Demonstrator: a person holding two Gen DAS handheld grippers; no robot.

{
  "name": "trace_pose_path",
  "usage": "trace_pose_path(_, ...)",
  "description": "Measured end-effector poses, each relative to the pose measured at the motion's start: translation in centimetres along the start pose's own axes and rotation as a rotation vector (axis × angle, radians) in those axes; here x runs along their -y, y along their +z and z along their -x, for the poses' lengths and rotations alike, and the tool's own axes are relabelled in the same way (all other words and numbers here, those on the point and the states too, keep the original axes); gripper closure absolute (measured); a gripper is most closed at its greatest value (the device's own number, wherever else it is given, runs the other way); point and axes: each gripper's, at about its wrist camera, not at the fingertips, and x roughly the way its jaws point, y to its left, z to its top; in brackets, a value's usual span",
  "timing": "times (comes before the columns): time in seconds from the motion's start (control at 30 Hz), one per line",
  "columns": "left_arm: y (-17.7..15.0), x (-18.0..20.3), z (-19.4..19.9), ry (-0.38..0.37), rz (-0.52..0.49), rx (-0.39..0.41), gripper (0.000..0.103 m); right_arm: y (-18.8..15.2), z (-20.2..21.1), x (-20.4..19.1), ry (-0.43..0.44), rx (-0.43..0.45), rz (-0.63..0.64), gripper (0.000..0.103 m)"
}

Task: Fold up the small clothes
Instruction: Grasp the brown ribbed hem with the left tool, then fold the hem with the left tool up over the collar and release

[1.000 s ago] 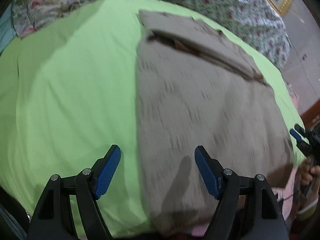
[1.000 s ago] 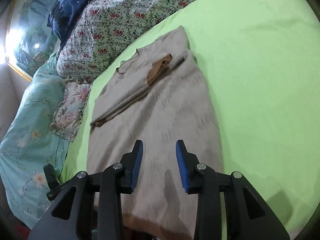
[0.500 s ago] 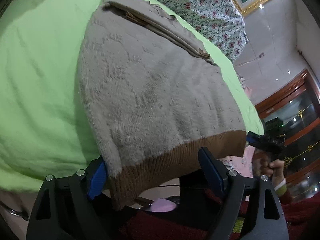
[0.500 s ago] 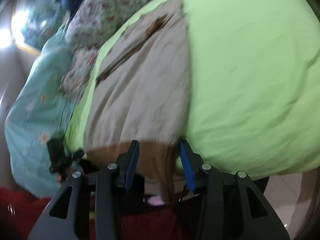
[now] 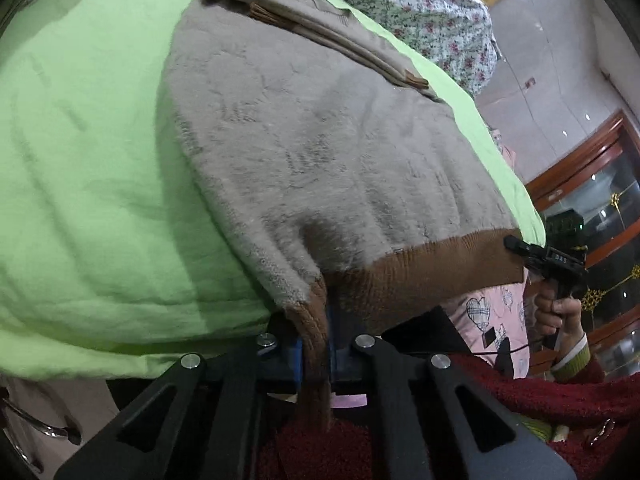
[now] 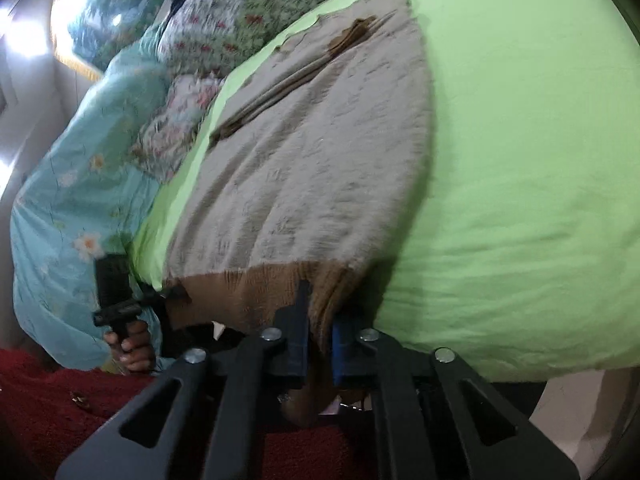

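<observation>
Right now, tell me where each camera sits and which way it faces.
Left wrist: sits on the left gripper at the bed's near edge, looking along the beige sweater across the green sheet; its fingers clamp the brown hem, and the right hand shows.
Right wrist: sits on the right gripper, facing up the sweater toward the floral bedding; the left hand shows.
Shared: the sweater, the sheet, and each other's gripper.

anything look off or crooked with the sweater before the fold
Nothing is damaged. The beige sweater lies flat on the green sheet, sleeves folded across the top. Its brown hem hangs off the bed edge, bunched where the left gripper pinches one corner.
</observation>
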Motion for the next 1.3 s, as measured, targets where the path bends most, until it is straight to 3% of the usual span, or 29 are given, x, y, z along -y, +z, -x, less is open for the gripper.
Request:
trace_pose_path(0.27, -1.1, -0.2, 1.8, 0.011, 0.01, 0.044, 0.097, -2.0, 1.6, 0.6, 0.018, -0.026, -0.003, 0.096)
trace_pose_path(0.57, 2.0, 1.3, 8.1, -0.087, 0.039, 0.228, 0.097, 0.6, 5.9, 1.0, 0.255, 0.193, -0.099, 0.096)
trace_pose_path(0.73, 5.2, 2.5, 10.5, -0.134, 0.037, 0.319, 0.097, 3.4, 7.2, -1.1, 0.309, 0.265, -0.069, 0.096)
trace_pose_path(0.87, 8.8, 3.8, 11.3, -0.121, 0.001, 0.386, 0.097, 7.4, 7.6, -3.6, 0.325, 0.31, -0.006, 0.096)
trace_pose_path(1.03, 16.0, 3.3, 12.1, -0.092, 0.03, 0.506, 0.097, 14.5, 6.8, -5.2, 0.309, 0.379, 0.047, 0.096)
trace_pose_path(1.13, 21.0, 2.3, 11.2, -0.075, 0.06, 0.529, 0.097, 18.9, 5.4, -4.7, 0.257, 0.399, 0.024, 0.096)
trace_pose_path(1.3, 27.9, 0.7, 7.7, -0.018, 0.075, 0.495, 0.097, 25.8, 1.9, -4.1, 0.158, 0.38, 0.008, 0.096)
